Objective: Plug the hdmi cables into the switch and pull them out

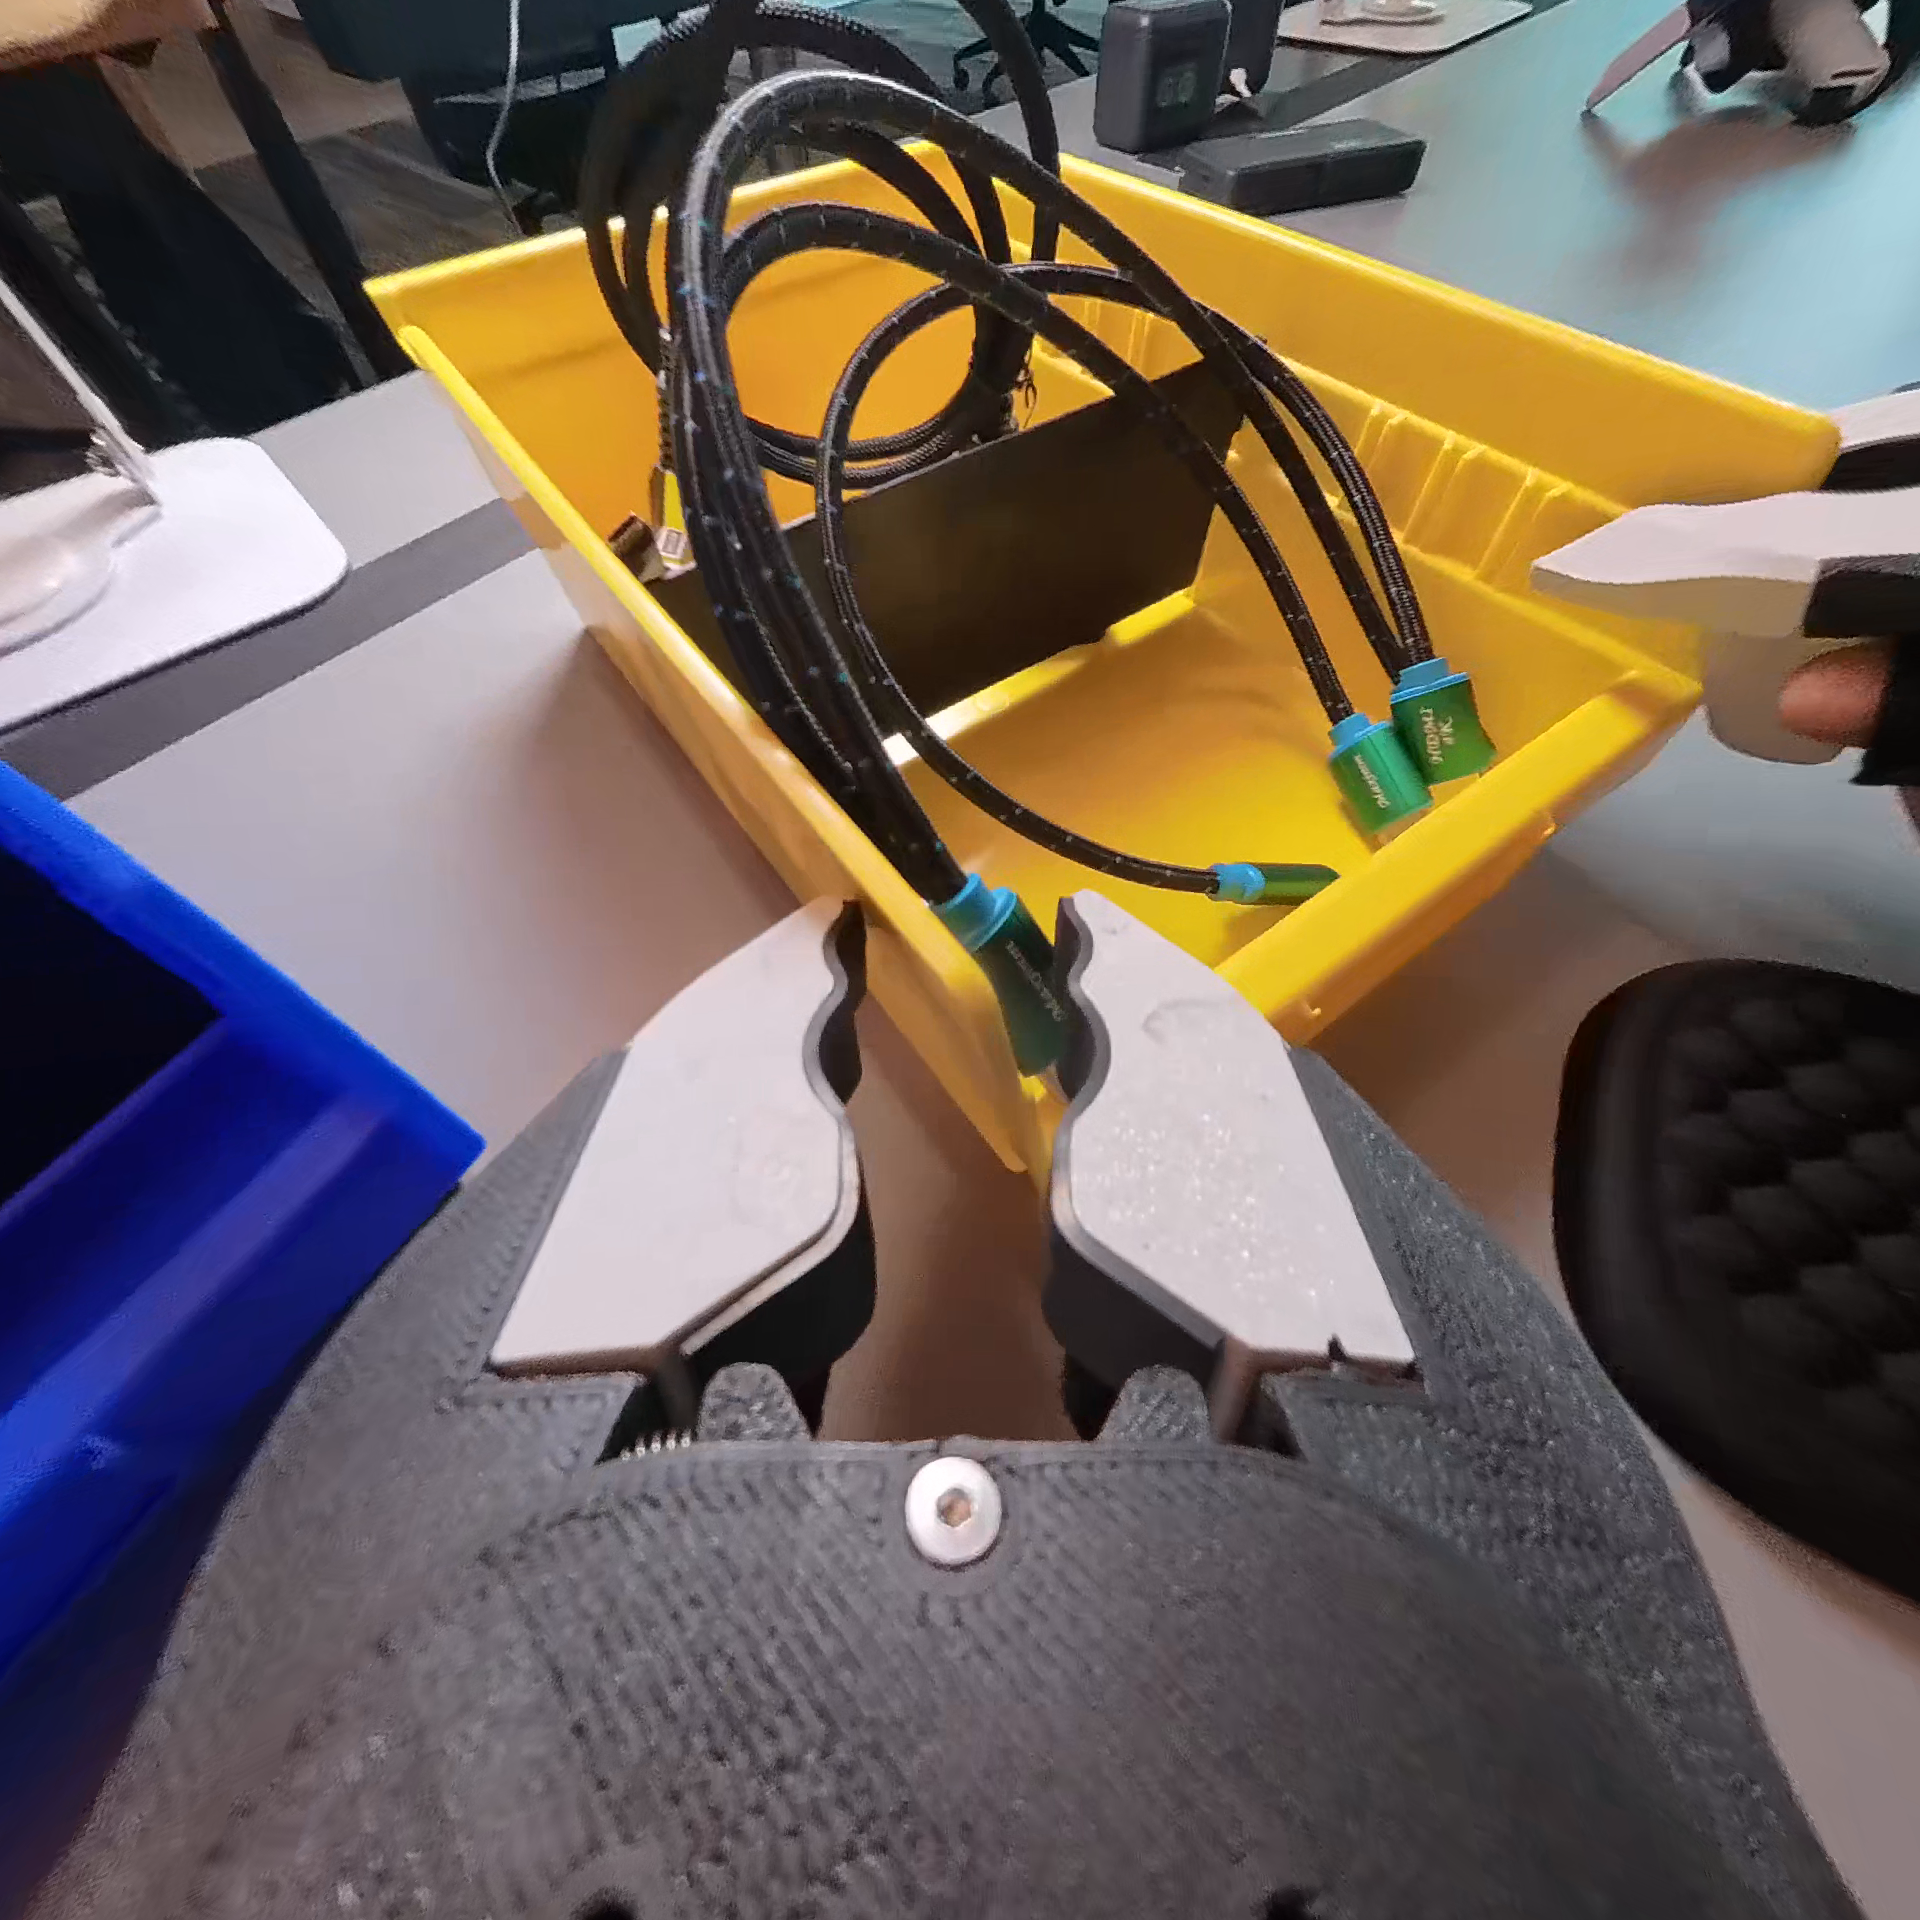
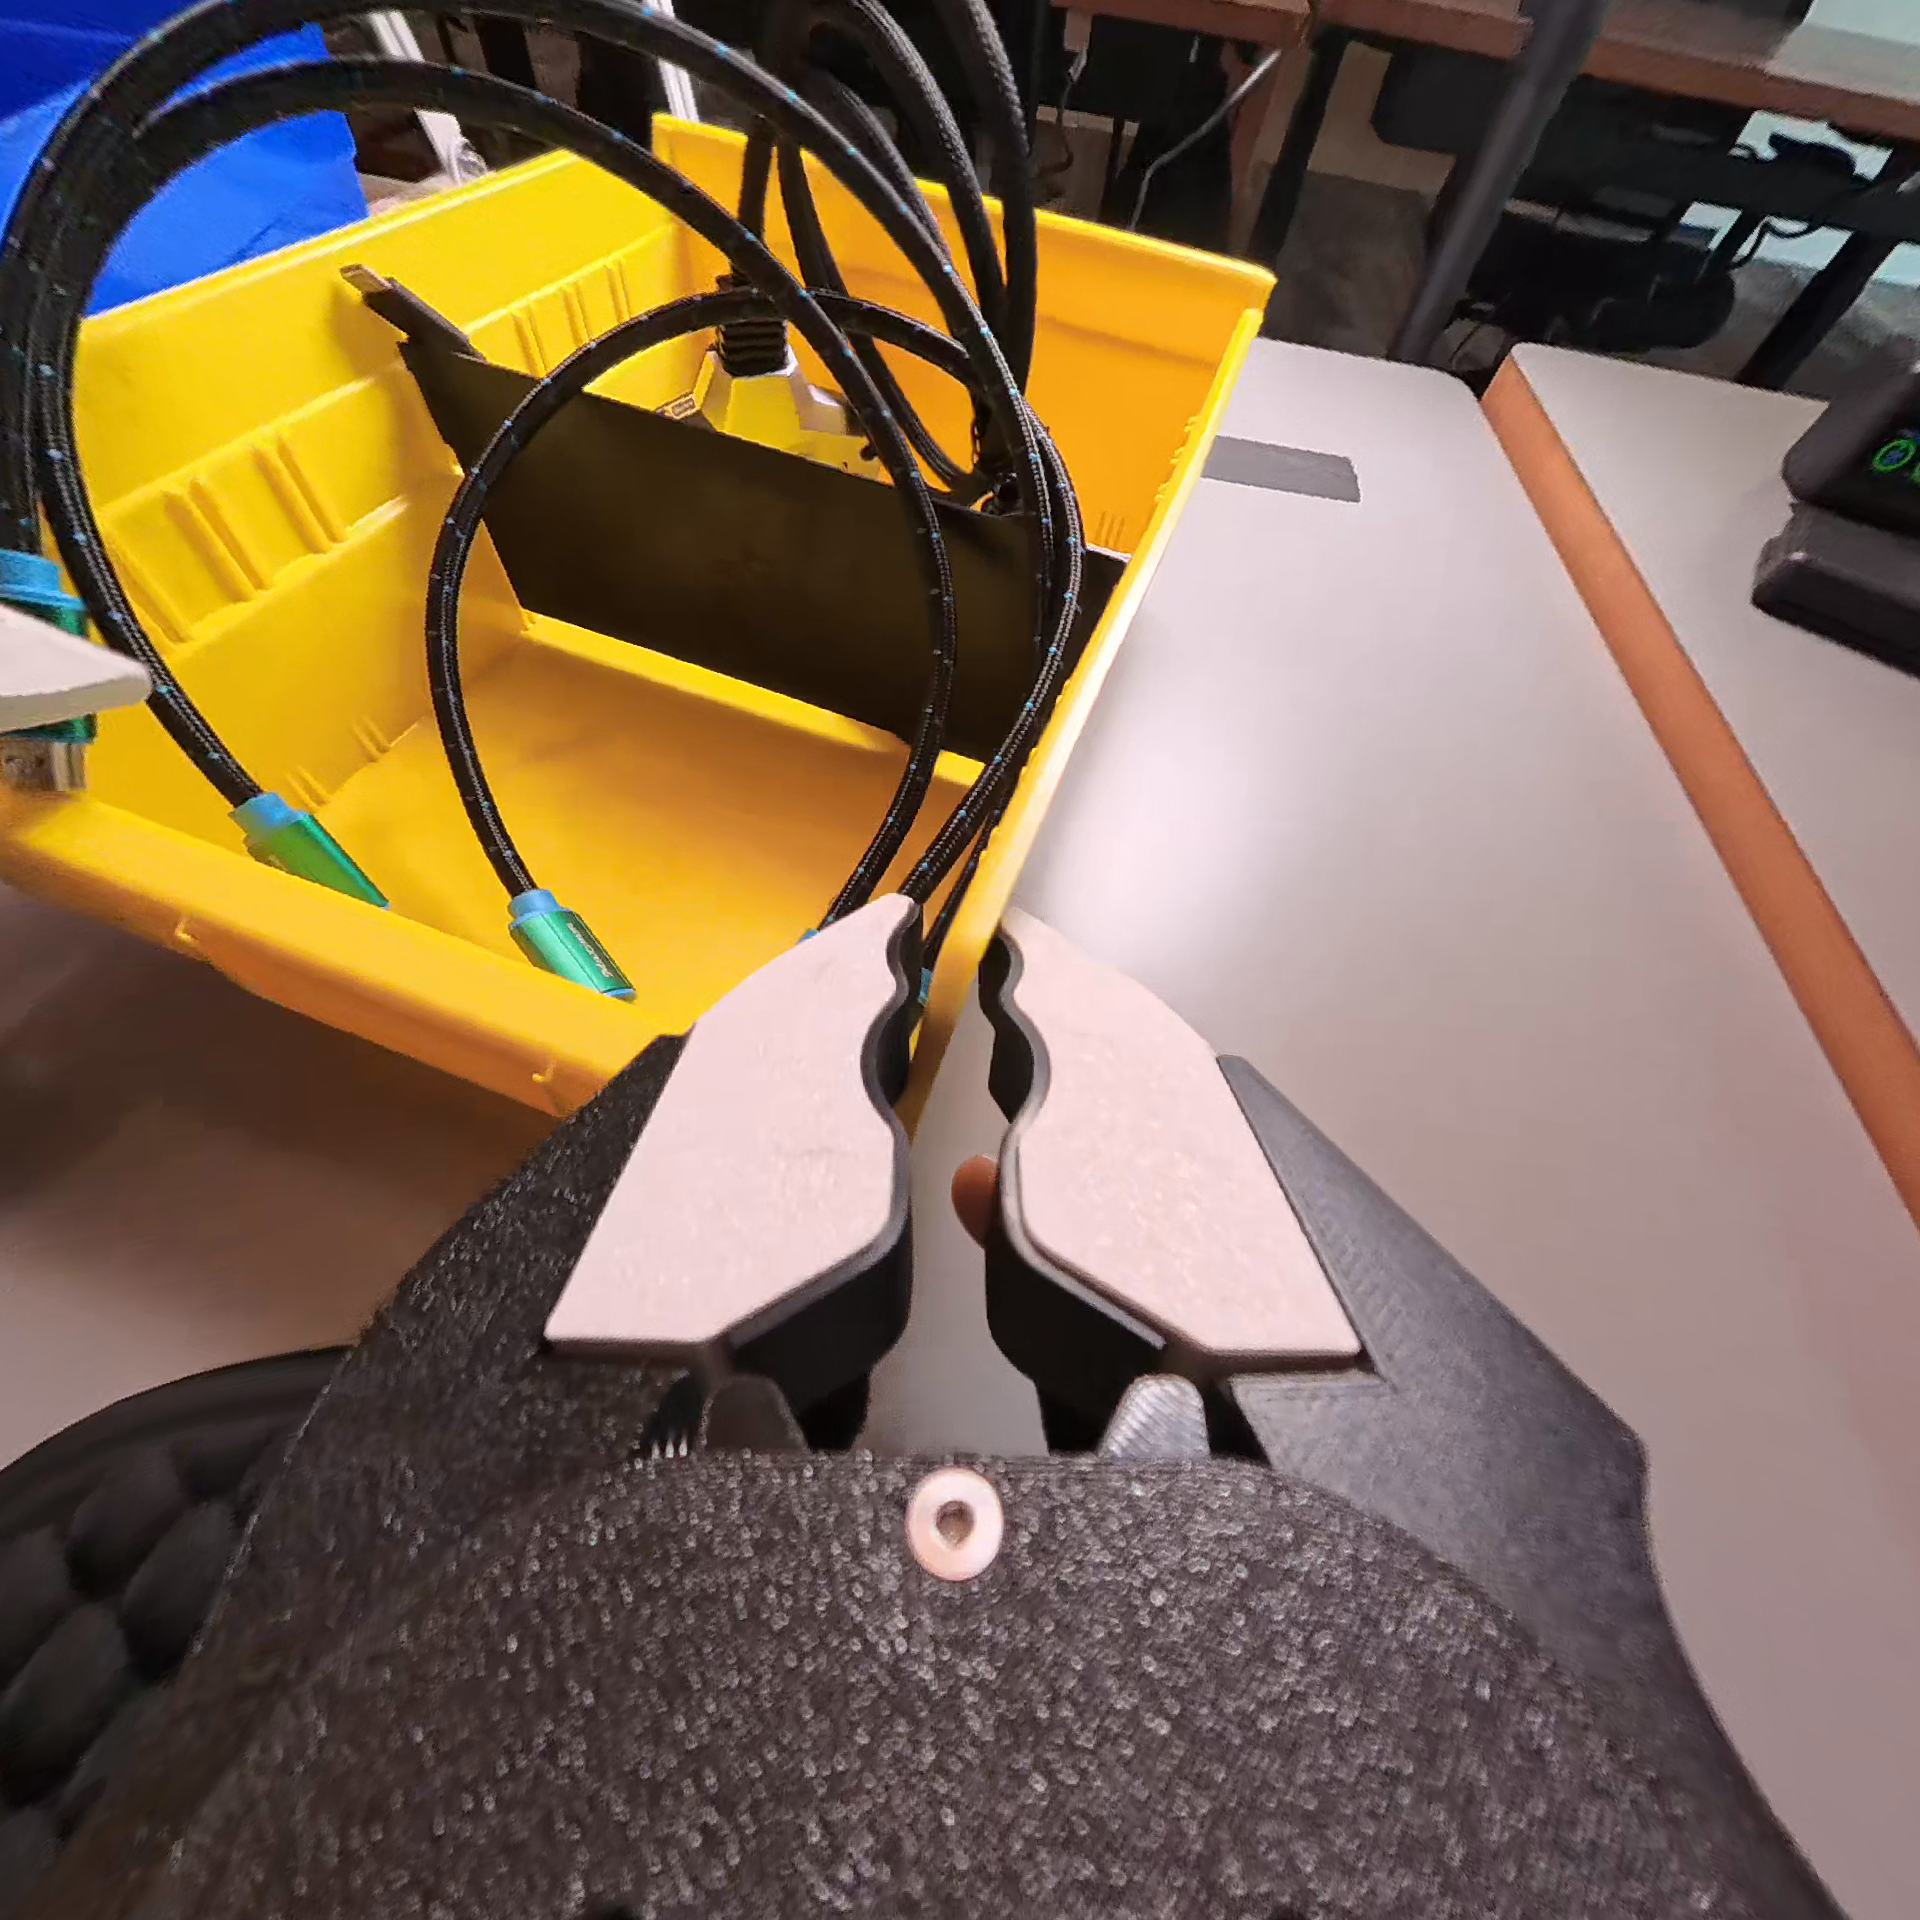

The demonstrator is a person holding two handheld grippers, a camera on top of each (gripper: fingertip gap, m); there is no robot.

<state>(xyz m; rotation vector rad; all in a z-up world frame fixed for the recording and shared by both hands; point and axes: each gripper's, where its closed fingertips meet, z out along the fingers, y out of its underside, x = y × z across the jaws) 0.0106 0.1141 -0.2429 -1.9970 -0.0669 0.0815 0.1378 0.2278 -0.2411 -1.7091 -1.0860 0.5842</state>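
Note:
Several black braided HDMI cables with green plugs loop out of a yellow bin. My left gripper is open at the bin's near corner. One green plug lies between its jaws against the right finger; this plug also shows in the right wrist view. Other plugs rest in the front compartment. A small metal switch sits behind a black divider with a cable in it. My right gripper hovers over the bin's right wall, jaws slightly apart and empty.
A blue bin stands left of the yellow one. A black mesh pad lies on the grey table in front of the bin. A white monitor foot is at the far left. Black devices sit on the neighbouring table past a brown edge.

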